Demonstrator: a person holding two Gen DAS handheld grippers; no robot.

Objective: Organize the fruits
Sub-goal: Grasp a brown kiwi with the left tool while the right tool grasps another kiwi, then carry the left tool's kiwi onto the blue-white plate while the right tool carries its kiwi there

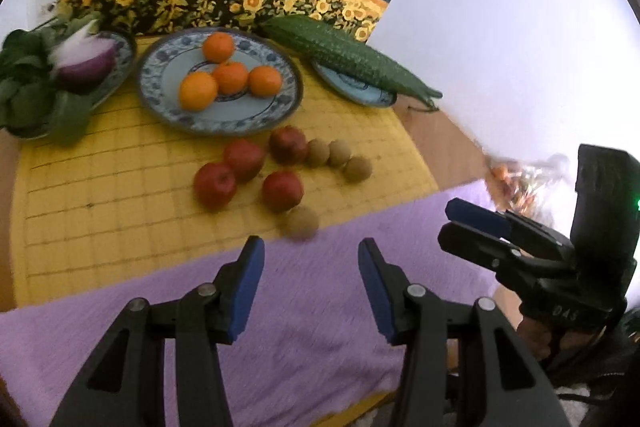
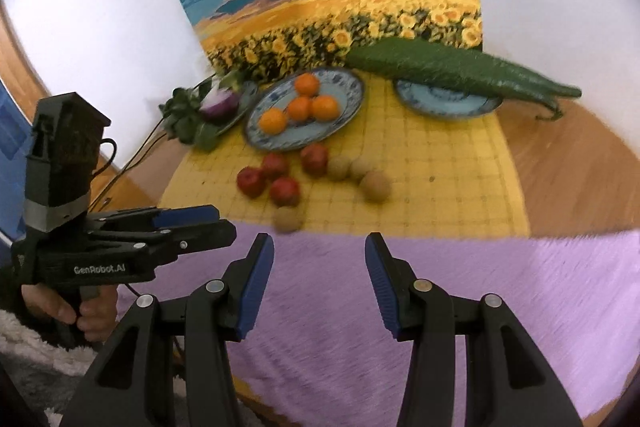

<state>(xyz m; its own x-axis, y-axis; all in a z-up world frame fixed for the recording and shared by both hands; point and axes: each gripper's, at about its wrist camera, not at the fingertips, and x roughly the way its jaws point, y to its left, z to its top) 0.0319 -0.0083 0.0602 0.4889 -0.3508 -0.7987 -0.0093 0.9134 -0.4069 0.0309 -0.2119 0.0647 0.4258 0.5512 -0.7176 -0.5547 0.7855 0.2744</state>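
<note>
- Behind the purple cloth (image 1: 320, 291), on the yellow mat (image 1: 100, 195): four red apples (image 1: 244, 159), four brown fruits (image 1: 358, 169), and a plate (image 1: 288, 95) bearing four oranges (image 1: 230, 77).
- Left gripper (image 1: 310, 291) and right gripper (image 2: 320, 285): jaws wide, empty, above the cloth.

The left tool (image 2: 208, 223), seen from the right wrist camera, carries white lettering "GenRobot.AI" on the side of its black body, behind its fingers and just above the handle. The right tool (image 1: 472, 227), seen from the left wrist camera, has faint raised characters on its black body near the handle that look like "D46", though the last characters cannot be told for sure.
</note>
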